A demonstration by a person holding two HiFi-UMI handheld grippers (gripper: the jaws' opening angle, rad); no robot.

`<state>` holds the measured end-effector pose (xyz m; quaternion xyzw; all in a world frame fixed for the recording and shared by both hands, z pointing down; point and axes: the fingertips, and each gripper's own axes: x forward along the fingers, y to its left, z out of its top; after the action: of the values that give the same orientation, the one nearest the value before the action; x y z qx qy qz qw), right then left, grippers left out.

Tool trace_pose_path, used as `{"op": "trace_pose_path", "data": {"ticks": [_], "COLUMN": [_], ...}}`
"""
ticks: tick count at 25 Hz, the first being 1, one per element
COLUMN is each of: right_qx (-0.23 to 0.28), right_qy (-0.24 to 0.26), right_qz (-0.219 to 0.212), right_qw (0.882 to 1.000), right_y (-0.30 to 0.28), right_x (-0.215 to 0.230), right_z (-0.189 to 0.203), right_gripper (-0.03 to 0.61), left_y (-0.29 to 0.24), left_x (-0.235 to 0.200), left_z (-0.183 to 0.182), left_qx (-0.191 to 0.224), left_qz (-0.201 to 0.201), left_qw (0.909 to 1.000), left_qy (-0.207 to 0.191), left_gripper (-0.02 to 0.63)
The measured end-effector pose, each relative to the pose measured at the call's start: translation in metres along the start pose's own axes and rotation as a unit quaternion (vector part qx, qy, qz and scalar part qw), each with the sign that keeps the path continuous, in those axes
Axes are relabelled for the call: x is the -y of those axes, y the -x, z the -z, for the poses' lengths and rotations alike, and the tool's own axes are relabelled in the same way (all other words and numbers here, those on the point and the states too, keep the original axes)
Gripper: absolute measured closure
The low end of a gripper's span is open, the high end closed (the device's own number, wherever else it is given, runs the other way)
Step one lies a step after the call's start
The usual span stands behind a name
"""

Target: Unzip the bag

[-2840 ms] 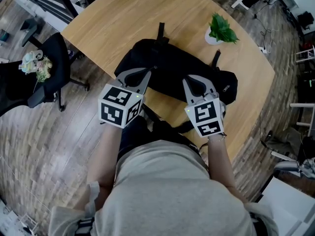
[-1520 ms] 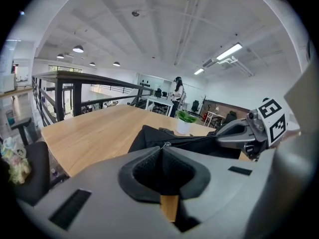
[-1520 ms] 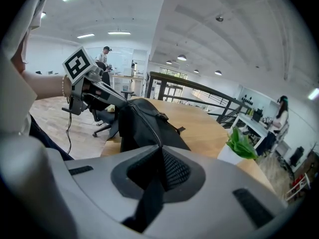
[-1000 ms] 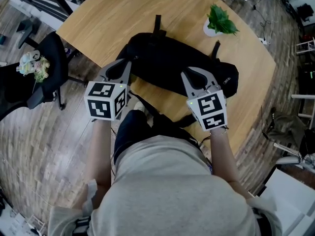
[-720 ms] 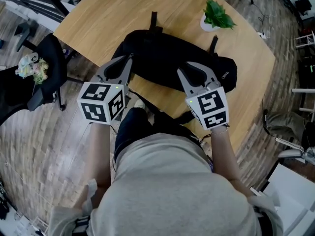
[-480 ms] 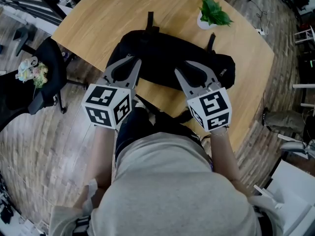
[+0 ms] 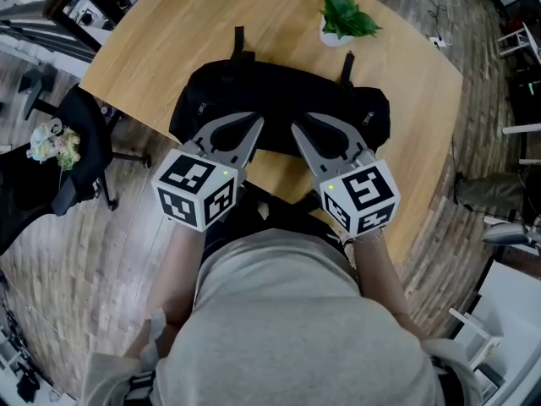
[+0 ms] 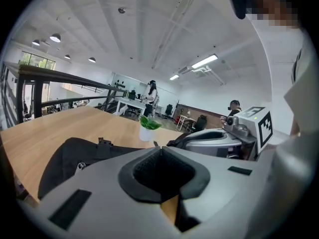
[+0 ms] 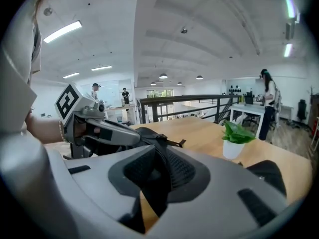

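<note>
A long black bag [image 7: 279, 91] lies across the wooden table [image 7: 169, 32], with its straps at the far side. Both grippers hover over its near edge, close to each other. My left gripper [image 7: 254, 125] is shut and empty; in the left gripper view its tips [image 8: 160, 148] meet, with the bag [image 8: 70, 156] beyond them. My right gripper [image 7: 296, 129] has just been closing. A narrow gap remains between its jaws [image 9: 155, 151], and I see nothing pinched there. The bag's zip is not visible.
A small potted plant [image 7: 342, 19] stands on the table behind the bag. A black office chair [image 7: 76, 142] with a bunch of flowers [image 7: 51, 142] is off the table's left edge. The person's torso fills the lower head view. Other people stand at desks far off.
The left gripper has swung right, from the bag's left end towards its middle, and risen. The right gripper has lifted a little. The two now stand closer together.
</note>
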<state>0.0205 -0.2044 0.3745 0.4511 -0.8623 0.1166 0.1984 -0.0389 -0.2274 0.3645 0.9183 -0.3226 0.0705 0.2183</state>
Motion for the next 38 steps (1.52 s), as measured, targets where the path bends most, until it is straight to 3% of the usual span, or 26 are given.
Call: {"op": "trace_pose_path", "data": {"ticks": [9,13,15,24,29,38], "right_qx": [0.016,0.031,0.032,0.022,0.016,0.015], "right_qy": [-0.061,-0.11,-0.122,-0.128,-0.118,-0.116], "right_qz": [0.009,-0.011,-0.025,-0.041,-0.035,-0.018], "right_qw": [0.998,0.993,0.992,0.991,0.992,0.993], "right_y": [0.01,0.015,0.015,0.013,0.014,0.015], "right_x": [0.006,0.007,0.004,-0.008,-0.009,-0.005], "right_z": [0.011,0.013,0.016,0.025,0.027,0.028], "right_gripper": [0.572,0.572,0.572,0.572,0.572,0.572], "left_y": [-0.016,-0.02,-0.022,-0.027,-0.027,-0.025], "left_x": [0.01,0.016,0.017,0.031,0.023,0.024], "left_z": [0.02,0.027,0.031,0.04,0.044,0.041], "left_qx": [-0.045,-0.054,-0.06,-0.068,-0.078,-0.073], "left_qz": [-0.011,-0.009,-0.008,0.019,-0.013,-0.013], "left_qw": [0.9979,0.996,0.9961,0.9974,0.9962,0.9965], "left_qy": [-0.045,-0.071,-0.064,-0.017,-0.037,-0.039], "left_gripper": [0.592,0.592,0.592,0.592,0.594,0.595]}}
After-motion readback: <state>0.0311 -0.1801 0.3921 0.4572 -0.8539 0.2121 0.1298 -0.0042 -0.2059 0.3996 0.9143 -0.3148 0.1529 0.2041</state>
